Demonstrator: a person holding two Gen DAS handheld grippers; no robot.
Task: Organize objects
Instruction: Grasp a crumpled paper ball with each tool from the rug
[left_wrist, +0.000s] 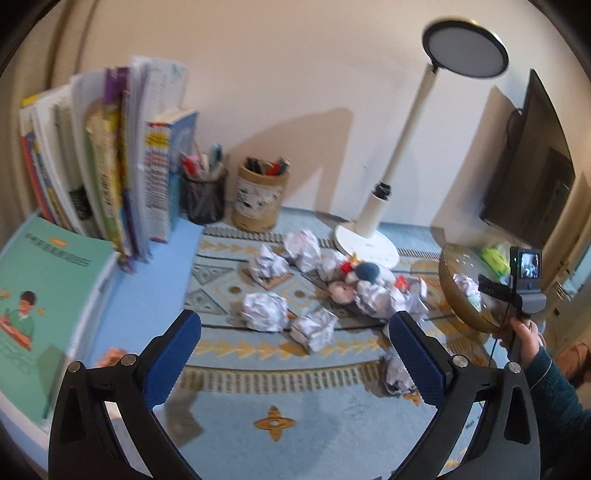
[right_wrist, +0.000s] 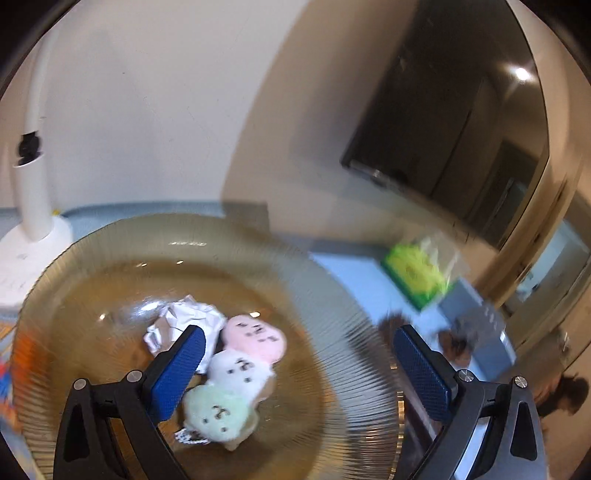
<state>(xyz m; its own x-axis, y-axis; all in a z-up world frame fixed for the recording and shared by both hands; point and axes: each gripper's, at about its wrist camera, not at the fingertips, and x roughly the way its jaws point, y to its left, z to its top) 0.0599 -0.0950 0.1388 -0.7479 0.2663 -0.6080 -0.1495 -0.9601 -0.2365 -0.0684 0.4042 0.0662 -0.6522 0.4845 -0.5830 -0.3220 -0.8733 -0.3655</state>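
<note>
Blue pads of my right gripper (right_wrist: 297, 363) sit closest to the lens, spread wide with nothing clamped between them, hanging just above the amber glass bowl (right_wrist: 332, 295). That bowl already holds one crumpled paper ball (right_wrist: 184, 317) and a three-lobed plush toy (right_wrist: 236, 373) in pink, white and green, so I judge the sorting has begun but is far from finished. My left gripper (left_wrist: 295, 354) is equally wide apart and empty, hovering over the near part of the patterned mat (left_wrist: 273, 424). Most of the work is still on that mat: a scatter of paper wads (left_wrist: 264, 310) in the middle, one more near my right pad, and a small pile of plush toys (left_wrist: 365, 271) mixed in with paper further right, next to the lamp base (left_wrist: 365, 245). Along the far edge the books (left_wrist: 110, 155) and two pen cups (left_wrist: 205, 192) look already tidy.
</note>
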